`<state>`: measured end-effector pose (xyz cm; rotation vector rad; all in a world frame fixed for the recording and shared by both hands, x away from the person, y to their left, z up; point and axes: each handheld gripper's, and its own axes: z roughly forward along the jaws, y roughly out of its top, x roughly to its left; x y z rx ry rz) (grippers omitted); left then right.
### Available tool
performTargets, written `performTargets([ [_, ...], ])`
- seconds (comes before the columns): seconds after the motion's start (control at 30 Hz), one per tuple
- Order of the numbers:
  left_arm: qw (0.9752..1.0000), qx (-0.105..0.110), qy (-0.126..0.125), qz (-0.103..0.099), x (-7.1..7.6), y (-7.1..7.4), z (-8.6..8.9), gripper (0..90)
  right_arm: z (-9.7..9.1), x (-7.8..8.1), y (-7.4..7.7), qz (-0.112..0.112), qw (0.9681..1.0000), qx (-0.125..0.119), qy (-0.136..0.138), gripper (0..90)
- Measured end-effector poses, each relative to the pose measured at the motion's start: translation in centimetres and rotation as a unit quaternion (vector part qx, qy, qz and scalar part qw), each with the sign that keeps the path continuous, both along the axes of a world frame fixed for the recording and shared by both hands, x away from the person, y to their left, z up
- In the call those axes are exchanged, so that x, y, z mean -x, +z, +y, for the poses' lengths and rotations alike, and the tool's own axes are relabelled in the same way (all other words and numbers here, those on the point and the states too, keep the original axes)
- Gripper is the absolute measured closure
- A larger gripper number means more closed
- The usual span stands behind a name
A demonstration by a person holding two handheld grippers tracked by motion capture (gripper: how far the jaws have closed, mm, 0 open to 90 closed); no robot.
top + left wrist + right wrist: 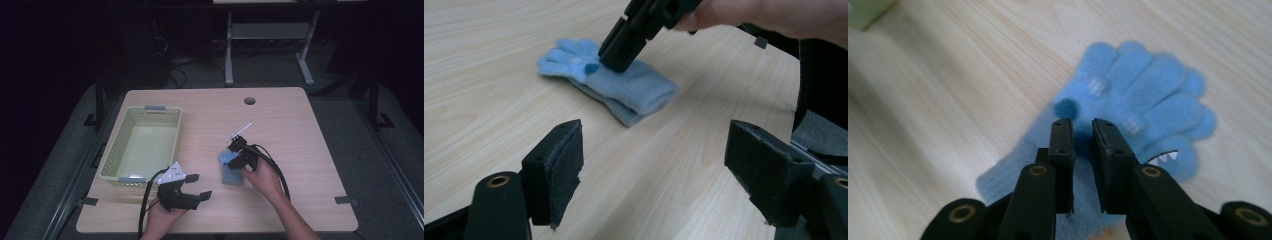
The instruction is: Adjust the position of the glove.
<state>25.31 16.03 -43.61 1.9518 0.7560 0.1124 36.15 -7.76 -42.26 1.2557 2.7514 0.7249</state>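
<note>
Nearest the table's front edge, the left gripper (192, 186) rests with jaws spread wide and nothing between them, well apart from the blue glove (616, 85). Beyond it, right of centre, the right gripper (1083, 135) presses down on the glove's middle, jaws nearly together with a narrow gap, pinching a fold of knit. Bare wood surrounds the glove; the basket (116, 145) stands farther left.

Left tongs (196, 186) jaws wide, level; right tongs (1083, 135) tilted down, jaws nearly closed.
</note>
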Motion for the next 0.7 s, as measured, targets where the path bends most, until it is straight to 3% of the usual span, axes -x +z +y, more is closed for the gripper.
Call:
performTargets([
  [0.1,1.0,0.002,-0.002,0.004,-0.1,0.0,0.1,23.4,0.1,-0.1,-1.1,0.007,1.0,0.006,0.001,79.5],
  [0.17,1.0,0.002,-0.001,0.005,-0.1,0.0,0.0,23.6,-0.1,-0.1,-1.6,0.008,1.0,-0.002,-0.004,79.6],
  [0.23,1.0,0.0,-0.002,0.006,-0.1,0.0,0.0,24.2,-0.2,-0.1,-1.6,0.01,0.9999,-0.006,-0.006,79.1],
  [0.3,0.9999,0.002,-0.006,0.011,0.0,-0.2,-0.2,26.0,-0.4,0.0,-1.4,0.008,0.9999,-0.01,-0.008,71.8],
  [0.43,0.9998,0.006,-0.008,0.019,0.0,-0.3,-0.5,26.8,-0.7,0.1,-1.1,0.006,0.9996,-0.024,-0.01,66.3],
  [0.6,0.9995,0.002,-0.004,0.032,-0.5,-0.4,-1.0,27.0,-1.5,0.5,-0.7,0.005,0.9985,-0.049,-0.023,57.5],
  [0.7,0.9994,-0.007,0.001,0.035,-0.9,-0.4,-1.4,27.0,-1.8,0.7,-0.6,0.002,0.9984,-0.05,-0.027,52.8],
])
